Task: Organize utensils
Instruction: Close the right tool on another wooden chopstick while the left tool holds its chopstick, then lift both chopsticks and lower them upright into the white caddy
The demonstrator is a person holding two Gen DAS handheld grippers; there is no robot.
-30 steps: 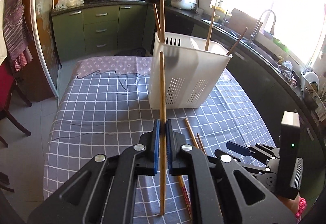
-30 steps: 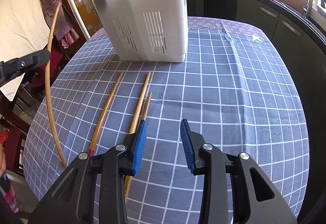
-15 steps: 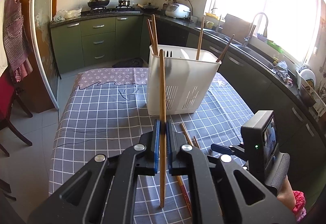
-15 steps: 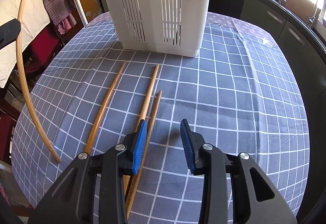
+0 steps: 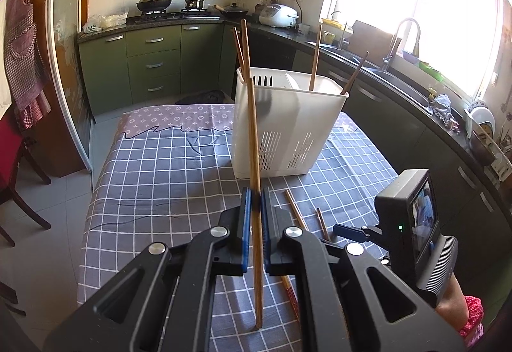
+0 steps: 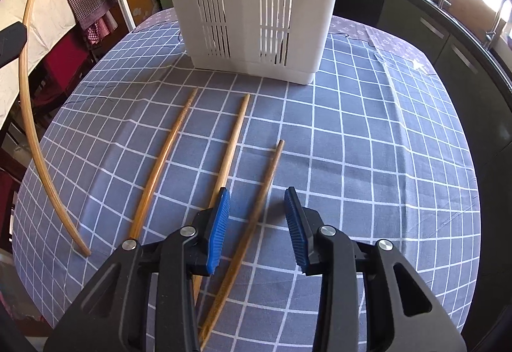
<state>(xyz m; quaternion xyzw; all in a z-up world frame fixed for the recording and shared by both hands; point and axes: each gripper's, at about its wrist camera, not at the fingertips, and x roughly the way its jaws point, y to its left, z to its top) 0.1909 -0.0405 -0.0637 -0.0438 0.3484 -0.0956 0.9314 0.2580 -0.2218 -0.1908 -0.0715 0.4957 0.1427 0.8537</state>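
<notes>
Fingers of the left gripper (image 5: 253,217) are clamped on one upright chopstick (image 5: 255,179), unchanged from before. Right gripper (image 6: 257,217) fingers are apart, now brought lower over the loose chopsticks (image 6: 233,140), one lying between them untouched. Ahead of both fingers stands the white utensil basket (image 6: 252,0), now nearer, on the checked tablecloth (image 6: 368,144).

Matt wood is seen in the chopsticks (image 6: 233,140); smooth white plastic in the slotted holder (image 6: 256,0); checked cloth (image 6: 368,160) at 3 o'clock.
</notes>
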